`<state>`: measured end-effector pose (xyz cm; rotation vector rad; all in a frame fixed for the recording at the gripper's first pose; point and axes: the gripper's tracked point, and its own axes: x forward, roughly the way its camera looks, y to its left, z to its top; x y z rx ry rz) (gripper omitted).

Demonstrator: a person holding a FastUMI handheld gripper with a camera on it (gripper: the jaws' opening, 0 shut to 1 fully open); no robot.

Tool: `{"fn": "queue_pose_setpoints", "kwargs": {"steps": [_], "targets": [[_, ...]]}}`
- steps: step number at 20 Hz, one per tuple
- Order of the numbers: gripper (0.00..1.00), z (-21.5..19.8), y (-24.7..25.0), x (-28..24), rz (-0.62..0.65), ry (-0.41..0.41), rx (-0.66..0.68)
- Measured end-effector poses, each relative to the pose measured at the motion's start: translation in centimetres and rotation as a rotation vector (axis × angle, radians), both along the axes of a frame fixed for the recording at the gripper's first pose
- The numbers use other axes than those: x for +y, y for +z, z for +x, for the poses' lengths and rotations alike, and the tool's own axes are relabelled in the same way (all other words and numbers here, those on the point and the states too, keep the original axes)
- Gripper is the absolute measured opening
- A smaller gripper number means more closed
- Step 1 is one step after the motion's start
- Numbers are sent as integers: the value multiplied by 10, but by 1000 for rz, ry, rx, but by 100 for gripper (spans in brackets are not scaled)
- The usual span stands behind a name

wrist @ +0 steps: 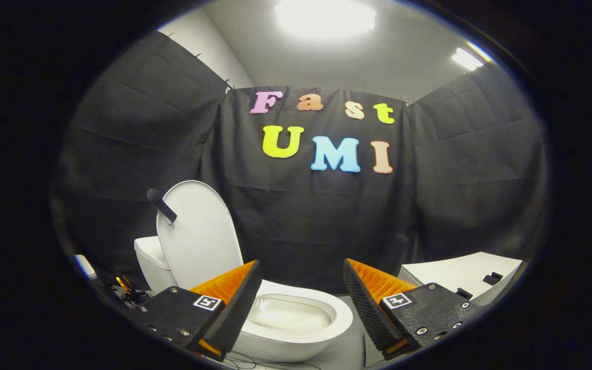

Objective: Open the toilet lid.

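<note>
The hand-held gripper [301, 303] is spread wide, with nothing between its fingers [234, 303]. Each finger carries a small square marker [207, 302] on its block. The fingers point slightly down toward the toilet.

Just ahead of the fingers, and partly behind the left one, sits the bowl [296, 321] of the toilet. Its rim is uncovered and the pale inside is in plain sight. The bowl lies between the fingers but nearer the left one, and neither finger touches it.

Beyond the left finger the lid [198, 236] stands raised, nearly upright, tilted a little back toward the tank [149, 257]. The lid is well apart from the fingers. A dark knob-ended handle [161, 204] sticks out from the lid's upper left edge.

To the left of the tank, low down, lies a tangle of wires [126, 293] and a small white object [85, 266] that I cannot identify.

Beyond the right finger stands a white table [460, 272] with small dark pieces [492, 278] on it.

Farther back, black cloth [301, 221] hangs as the booth's wall, wrapping round both sides. Above it are a pale ceiling [357, 61] and two bright lights [325, 18].
</note>
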<state>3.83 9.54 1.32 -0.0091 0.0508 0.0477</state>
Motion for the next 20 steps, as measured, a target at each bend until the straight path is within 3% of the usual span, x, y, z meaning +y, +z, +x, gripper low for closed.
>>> {"fn": "queue_pose_setpoints", "kwargs": {"steps": [6,20], "targets": [[98,2,-5,8,51,23,15],[98,0,-11,14,39,37,18]]}}
